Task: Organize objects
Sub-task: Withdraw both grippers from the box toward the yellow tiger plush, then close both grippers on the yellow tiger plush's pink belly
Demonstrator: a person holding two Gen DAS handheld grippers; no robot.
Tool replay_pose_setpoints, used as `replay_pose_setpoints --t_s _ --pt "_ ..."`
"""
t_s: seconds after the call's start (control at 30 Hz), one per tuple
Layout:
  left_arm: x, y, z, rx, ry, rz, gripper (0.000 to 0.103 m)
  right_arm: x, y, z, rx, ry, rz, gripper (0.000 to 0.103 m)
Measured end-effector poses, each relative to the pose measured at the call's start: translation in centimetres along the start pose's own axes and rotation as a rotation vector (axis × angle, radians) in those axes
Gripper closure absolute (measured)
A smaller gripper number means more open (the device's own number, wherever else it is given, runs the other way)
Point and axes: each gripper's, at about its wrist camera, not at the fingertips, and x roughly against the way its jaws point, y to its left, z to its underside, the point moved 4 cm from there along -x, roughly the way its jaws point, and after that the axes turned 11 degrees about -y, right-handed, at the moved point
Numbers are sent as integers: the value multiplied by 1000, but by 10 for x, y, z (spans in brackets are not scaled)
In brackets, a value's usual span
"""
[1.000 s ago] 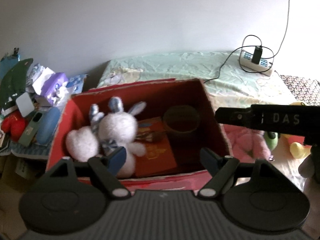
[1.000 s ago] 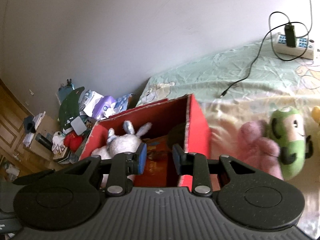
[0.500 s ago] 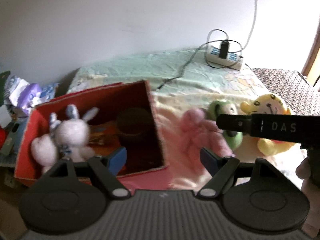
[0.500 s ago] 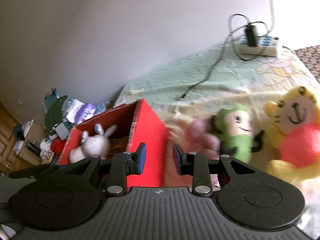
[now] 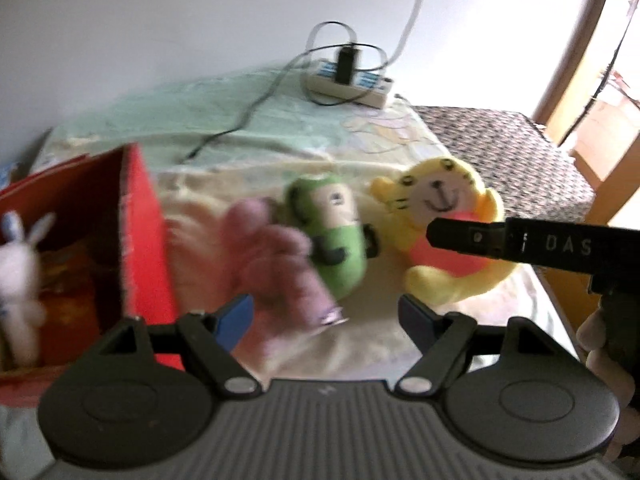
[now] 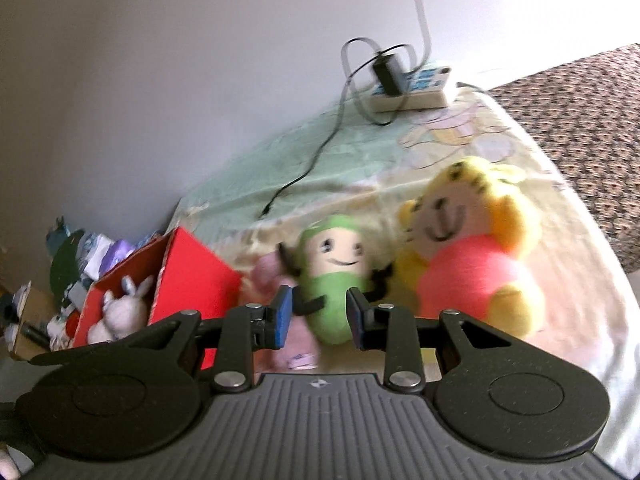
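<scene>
Right wrist view put the green plush dead centre in the frame, lying on the bedsheet with its long axis running away from the camera, face end up-frame, and leaning a little left. The right gripper was spread and empty, its pads flanking the toy's lower body without pressing it. Pink plush sat touching it on the left, yellow plush on the right, red box further left with a white rabbit inside. In the left wrist view the left gripper was wide, closing slightly, nothing pinched, lined up low-centre on the pink plush instead. My read: the right hand was nearer the green plush and better aligned with it.
</scene>
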Motion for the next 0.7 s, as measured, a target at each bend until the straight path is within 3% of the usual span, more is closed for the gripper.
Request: replay_pose_setpoints --t_s 0.13,0.27,0.47,0.53,0.7 --pt "-17 -24 -8 -21 -1 67 22 7 -28 -9 -33 -27 49 62" --pt "-40 -45 -13 -31 17 125 22 12 -53 -16 -48 -49 109 62" --pt "-75 -62 -12 29 81 214 21 12 -86 -20 -77 -45 177 60" --pt "-86 -66 -12 46 102 230 21 10 -97 -20 -82 -38 199 55" --pt "-111 -78 -8 76 147 258 18 0 -122 -17 -134 -5 223 54"
